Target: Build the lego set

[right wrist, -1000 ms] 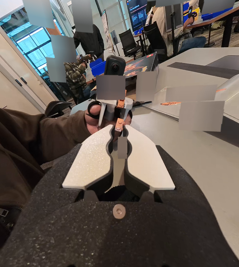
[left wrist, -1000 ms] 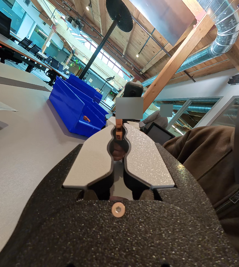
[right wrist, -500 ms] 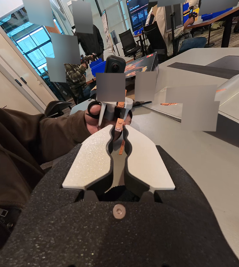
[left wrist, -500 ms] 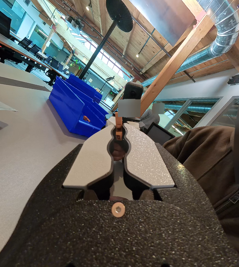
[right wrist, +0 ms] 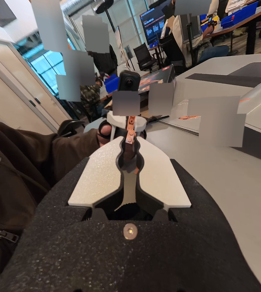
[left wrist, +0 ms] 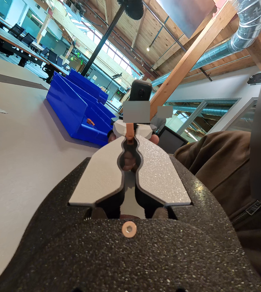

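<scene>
My two grippers face each other above the grey table. In the left wrist view my left gripper point(left wrist: 129, 139) is shut on a small orange lego piece point(left wrist: 129, 141). An orange strip point(left wrist: 129, 129) rises from that piece into the white tips of the other gripper point(left wrist: 122, 128) just beyond. In the right wrist view my right gripper point(right wrist: 130, 139) is shut on the near end of an orange studded plate point(right wrist: 130, 132). The plate runs on into the left gripper point(right wrist: 118, 121) opposite. The two orange parts touch end to end; I cannot tell whether they are locked together.
Blue bins point(left wrist: 69, 107) stand on the table to the left, one holding small orange pieces point(left wrist: 90, 121). An open instruction booklet point(right wrist: 182, 124) and a dark lego box point(right wrist: 155, 79) lie to the right. A loose orange piece point(right wrist: 136, 170) lies under the right gripper. Brown sleeves point(right wrist: 31, 158) flank both grippers. Only a small space, under 4 cm, lies between the two pairs of fingers.
The two grippers have moved closer. The orange pieces, apart a second ago, now meet end to end. Both grippers stay shut.
</scene>
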Action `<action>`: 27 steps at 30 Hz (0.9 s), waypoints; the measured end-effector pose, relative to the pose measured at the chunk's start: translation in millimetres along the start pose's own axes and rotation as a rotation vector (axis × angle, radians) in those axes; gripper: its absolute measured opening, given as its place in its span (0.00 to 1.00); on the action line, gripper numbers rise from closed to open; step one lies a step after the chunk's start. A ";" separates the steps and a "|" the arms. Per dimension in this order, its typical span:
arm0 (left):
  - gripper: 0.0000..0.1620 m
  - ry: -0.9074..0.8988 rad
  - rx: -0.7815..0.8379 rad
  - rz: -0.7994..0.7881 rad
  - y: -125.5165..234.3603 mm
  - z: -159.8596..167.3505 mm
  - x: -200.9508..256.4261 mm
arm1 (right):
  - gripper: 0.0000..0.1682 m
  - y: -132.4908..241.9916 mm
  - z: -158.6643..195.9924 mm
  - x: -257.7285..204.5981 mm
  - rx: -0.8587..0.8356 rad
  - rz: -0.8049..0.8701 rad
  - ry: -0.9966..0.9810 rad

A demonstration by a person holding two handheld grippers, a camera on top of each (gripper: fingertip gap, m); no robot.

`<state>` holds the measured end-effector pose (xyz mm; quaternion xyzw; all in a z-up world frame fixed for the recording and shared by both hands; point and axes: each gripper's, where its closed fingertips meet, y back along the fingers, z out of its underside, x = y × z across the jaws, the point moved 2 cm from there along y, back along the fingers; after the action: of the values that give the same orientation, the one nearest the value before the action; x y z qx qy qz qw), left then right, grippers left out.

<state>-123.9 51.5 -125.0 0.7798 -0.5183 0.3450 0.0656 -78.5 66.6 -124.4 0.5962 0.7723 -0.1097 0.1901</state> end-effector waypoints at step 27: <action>0.05 -0.021 -0.088 -0.011 -6.6 13.4 1.2 | 0.06 -2.9 2.7 -0.2 0.004 -0.020 -0.037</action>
<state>-111.6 47.4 -132.6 0.7826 -0.5292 0.3132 0.0964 -80.9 64.6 -126.9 0.5867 0.7743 -0.1243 0.2022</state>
